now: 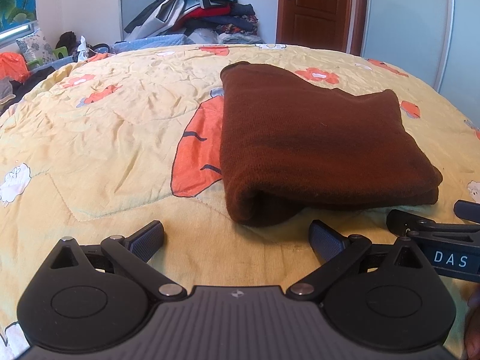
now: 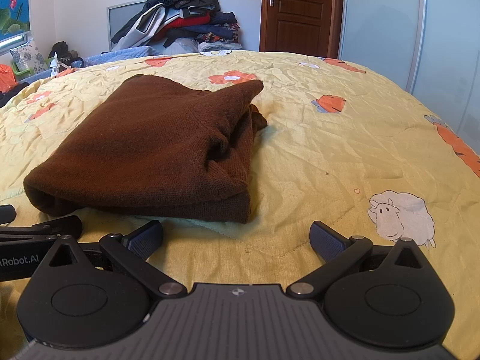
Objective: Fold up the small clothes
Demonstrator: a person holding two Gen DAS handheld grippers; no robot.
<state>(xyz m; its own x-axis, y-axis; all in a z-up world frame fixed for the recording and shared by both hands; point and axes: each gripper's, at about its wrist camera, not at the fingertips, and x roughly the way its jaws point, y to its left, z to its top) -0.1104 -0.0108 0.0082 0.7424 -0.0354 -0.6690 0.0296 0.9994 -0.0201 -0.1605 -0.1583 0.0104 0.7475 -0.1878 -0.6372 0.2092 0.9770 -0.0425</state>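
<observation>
Brown knit garment (image 1: 315,138) lies folded into a thick, roughly rectangular bundle on the yellow quilt (image 1: 105,138), with a rounded fold along its near edge and layered edges showing on its right side in the right wrist view. One corner at the far end stands up in a soft peak. The quilt is wrinkled and printed with orange flowers and white sheep (image 2: 402,217). The left gripper (image 1: 237,238) sits just in front of the garment's near left corner, its jaws spread wide and holding nothing, with only bare quilt between the blue-padded fingers (image 1: 147,240). The right gripper (image 2: 237,238) rests near the garment's near right corner, its jaws likewise spread wide and empty, apart from the cloth. Each gripper shows at the edge of the other's view, side by side and close together. Beyond the far edge of the bed, a heap of clothes (image 2: 186,21) is piled against the wall, beside a brown wooden door (image 2: 297,12) and a pale sliding wardrobe panel (image 2: 384,24). Neither gripper touches the garment.
</observation>
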